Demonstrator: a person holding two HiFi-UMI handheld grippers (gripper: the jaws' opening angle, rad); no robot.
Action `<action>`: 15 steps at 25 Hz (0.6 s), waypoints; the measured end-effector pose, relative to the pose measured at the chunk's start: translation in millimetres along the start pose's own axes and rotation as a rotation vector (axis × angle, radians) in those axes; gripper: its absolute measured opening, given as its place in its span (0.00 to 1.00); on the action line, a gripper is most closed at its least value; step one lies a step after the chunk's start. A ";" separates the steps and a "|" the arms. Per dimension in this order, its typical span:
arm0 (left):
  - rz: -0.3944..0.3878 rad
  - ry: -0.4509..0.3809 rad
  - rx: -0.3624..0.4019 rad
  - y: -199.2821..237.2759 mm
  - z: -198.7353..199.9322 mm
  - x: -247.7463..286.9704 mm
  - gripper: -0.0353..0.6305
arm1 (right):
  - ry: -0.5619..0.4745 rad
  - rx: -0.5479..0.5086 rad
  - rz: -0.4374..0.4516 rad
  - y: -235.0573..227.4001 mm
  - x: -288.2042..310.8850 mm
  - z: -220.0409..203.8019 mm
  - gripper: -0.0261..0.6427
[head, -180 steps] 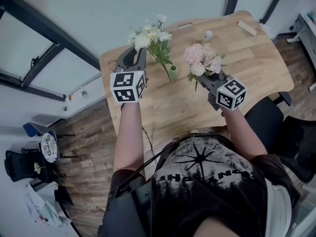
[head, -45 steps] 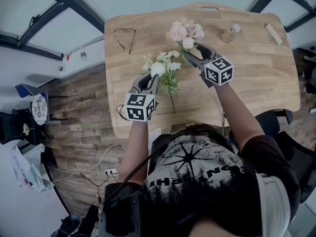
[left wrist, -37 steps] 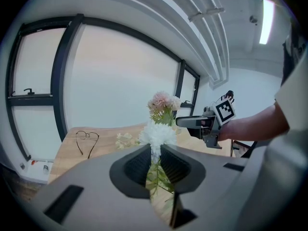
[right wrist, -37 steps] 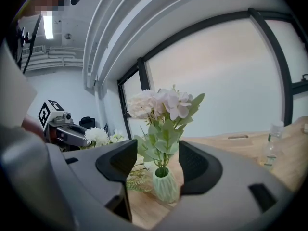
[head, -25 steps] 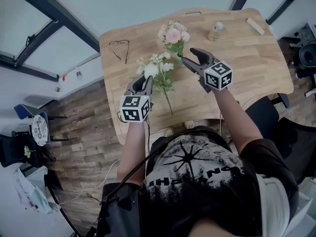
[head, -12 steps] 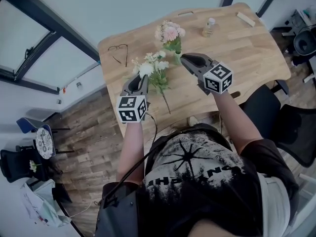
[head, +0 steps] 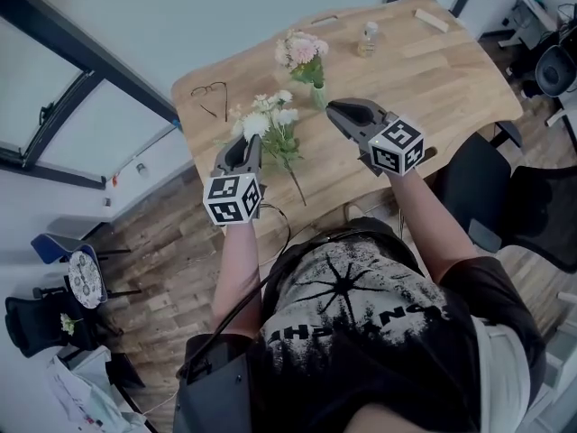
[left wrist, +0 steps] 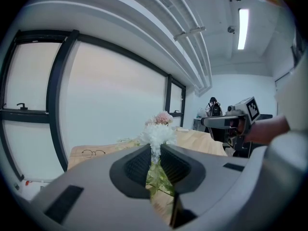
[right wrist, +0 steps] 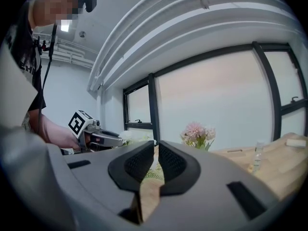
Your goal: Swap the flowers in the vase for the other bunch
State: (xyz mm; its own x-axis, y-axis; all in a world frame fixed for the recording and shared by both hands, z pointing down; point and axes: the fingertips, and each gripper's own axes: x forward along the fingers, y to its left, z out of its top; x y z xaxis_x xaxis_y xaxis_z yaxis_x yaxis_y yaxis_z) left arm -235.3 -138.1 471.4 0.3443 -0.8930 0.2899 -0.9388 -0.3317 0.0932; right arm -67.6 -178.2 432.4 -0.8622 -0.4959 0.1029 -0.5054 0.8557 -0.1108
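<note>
The pink bunch stands in a small green vase near the middle of the wooden table. My left gripper is shut on the stems of the white bunch, held above the table left of the vase; a long stem trails back toward me. In the left gripper view the white blooms rise between the jaws. My right gripper hovers just right of the vase, shut, with nothing in it. The right gripper view shows the pink bunch ahead and apart from the jaws.
A pair of glasses lies at the table's far left. A small bottle and a wooden block sit at the far right. A black chair stands by the table's right edge.
My right gripper, open beside the vase a second ago, has drawn back from the pink bunch and shut empty. The left gripper has drifted a little with the white bunch.
</note>
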 end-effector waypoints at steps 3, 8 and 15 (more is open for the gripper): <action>-0.004 -0.001 0.005 0.5 -2.7 -5.0 0.16 | -0.006 0.005 -0.016 7.5 -2.8 -3.3 0.10; -0.017 -0.001 0.017 0.9 -2.7 -9.8 0.16 | -0.006 0.004 -0.023 18.3 -2.7 -4.0 0.10; -0.026 0.002 0.050 -0.6 -2.3 -11.8 0.16 | 0.025 -0.020 -0.022 25.2 -2.2 -7.9 0.09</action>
State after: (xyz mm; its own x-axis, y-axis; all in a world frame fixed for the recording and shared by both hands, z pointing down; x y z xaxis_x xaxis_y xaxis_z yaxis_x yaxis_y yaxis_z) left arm -238.9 -126.7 470.1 0.3684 -0.8832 0.2903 -0.9277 -0.3696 0.0527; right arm -78.2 -154.4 437.2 -0.8500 -0.5107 0.1296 -0.5229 0.8478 -0.0887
